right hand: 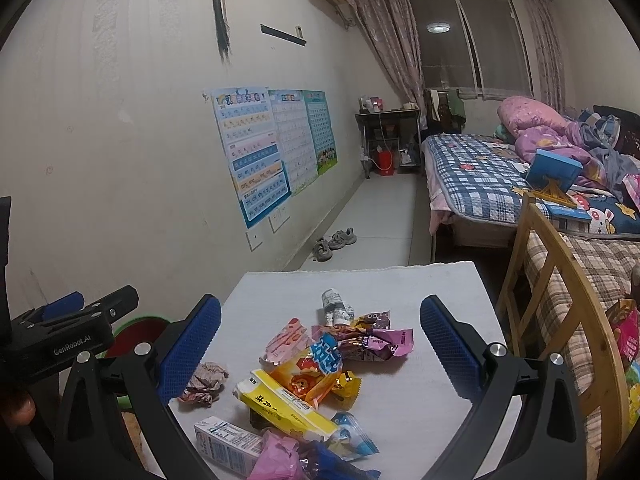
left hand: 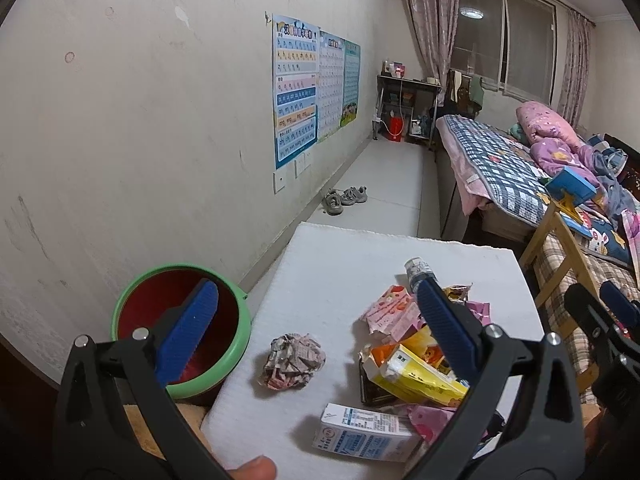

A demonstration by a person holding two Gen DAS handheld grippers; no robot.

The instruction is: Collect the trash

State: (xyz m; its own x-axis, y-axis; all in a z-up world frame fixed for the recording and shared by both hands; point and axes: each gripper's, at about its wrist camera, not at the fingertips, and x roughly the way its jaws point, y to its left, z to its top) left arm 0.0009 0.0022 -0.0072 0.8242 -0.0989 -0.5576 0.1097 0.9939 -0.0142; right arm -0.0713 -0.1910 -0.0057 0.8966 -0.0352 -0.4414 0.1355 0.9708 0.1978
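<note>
- Colourful alphabet charts taped on the cream wall.
- Grey shoes, a pair, on the floor near that wall.
- Blue plaid bedspread beneath a pink quilt.
- Wooden chair beside the table.

The one clearly legible text is "GenRobot.AI", printed in pale letters on the black body of the left tool, seen at the left edge of the right wrist view. Just right of it on the white tabletop, the yellow flattened carton carries large dark Chinese characters along its side, too skewed to read with certainty. The white and blue rectangular carton below it bears a fine-print table, too small to read. The blue wall posters above show rows of pinyin letters, blurred.
</note>
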